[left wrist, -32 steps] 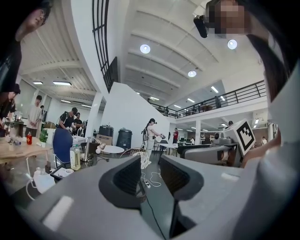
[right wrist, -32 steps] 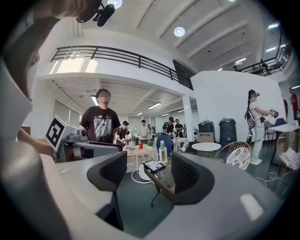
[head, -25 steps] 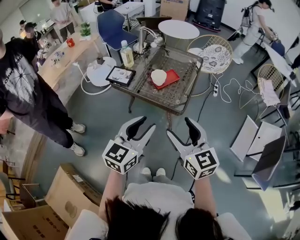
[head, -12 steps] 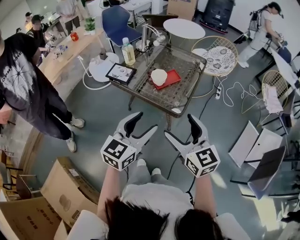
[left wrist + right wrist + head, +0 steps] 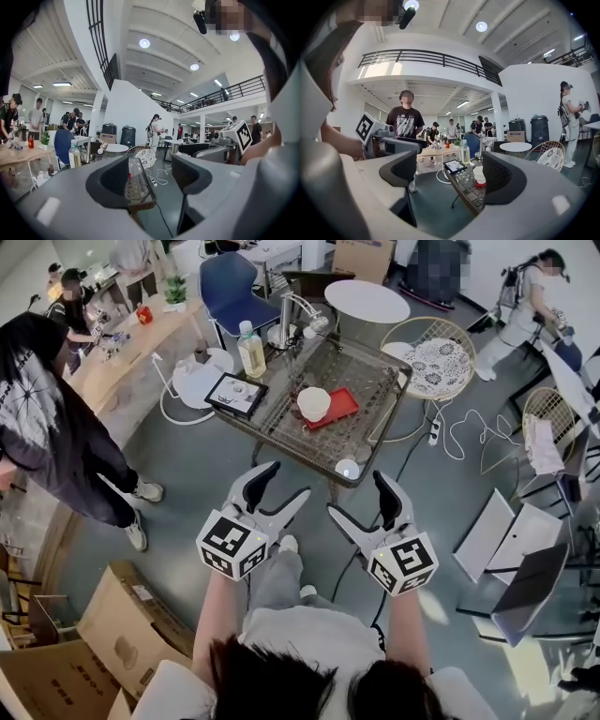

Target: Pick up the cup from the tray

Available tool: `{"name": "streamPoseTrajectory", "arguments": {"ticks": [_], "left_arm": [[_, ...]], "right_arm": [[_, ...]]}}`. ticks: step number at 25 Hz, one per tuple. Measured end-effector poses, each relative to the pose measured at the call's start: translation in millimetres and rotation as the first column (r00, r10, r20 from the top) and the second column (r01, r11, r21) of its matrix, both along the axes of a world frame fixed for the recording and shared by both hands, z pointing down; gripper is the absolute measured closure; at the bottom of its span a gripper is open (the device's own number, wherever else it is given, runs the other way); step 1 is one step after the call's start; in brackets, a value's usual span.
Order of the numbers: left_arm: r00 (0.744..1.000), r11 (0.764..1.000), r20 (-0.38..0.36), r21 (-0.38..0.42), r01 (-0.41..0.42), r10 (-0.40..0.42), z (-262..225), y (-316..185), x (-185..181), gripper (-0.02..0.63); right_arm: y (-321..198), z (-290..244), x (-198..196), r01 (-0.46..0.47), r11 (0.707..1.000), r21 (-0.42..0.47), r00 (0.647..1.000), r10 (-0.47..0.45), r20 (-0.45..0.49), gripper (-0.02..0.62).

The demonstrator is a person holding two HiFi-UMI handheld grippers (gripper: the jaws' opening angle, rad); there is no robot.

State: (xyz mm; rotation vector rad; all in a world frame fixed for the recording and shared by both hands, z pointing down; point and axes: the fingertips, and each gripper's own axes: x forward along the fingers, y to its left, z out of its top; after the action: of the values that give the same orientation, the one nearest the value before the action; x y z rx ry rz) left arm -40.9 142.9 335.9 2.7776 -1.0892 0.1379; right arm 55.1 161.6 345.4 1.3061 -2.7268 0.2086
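White cup on red tray, glass-topped table

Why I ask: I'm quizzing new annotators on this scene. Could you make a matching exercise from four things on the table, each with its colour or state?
Things:
1. cup
2. tray
3. bottle
4. tablet

Descriptions:
A. red and flat
B. upright, with yellowish liquid inside
C. white, standing on the tray
D. dark-framed, lying flat with its screen up

Pairs: 1-C, 2-A, 3-B, 4-D
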Motion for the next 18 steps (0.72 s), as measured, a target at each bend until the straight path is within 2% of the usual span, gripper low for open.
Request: {"name": "streamPoseTrajectory", "arguments": {"ticks": [4,10,15,18], "left_arm": [[1.0,1.0,0.028,-0.022,-0.01,0.011,8.9,-19.2,-0.2,0.337],[0.999,1.0,0.054,-0.012,0.003,-0.002,13.5,-62.7,-10.7,0.336],[0.999,0.999,0.033,-0.032,-0.012,0.013,16.3,-101.1,-23.1,0.336],[0.998,0.998,0.046,-0.046,-0.036,0.038,22.0,-120.8,-26.6,0.337]], "right_arm": [[-21.3,0.5,1.2,-0.005,1.0,-0.002,0.999,0.005,0.031,0.147],[-62.3,2.7,-9.4,-0.008,1.0,-0.015,1.0,0.008,0.012,0.15],[-94.9,3.3,-19.2,-0.019,1.0,-0.021,1.0,0.019,0.016,0.149],[-113.4,7.5,-23.0,-0.037,0.999,-0.032,0.999,0.038,0.005,0.149]]}}
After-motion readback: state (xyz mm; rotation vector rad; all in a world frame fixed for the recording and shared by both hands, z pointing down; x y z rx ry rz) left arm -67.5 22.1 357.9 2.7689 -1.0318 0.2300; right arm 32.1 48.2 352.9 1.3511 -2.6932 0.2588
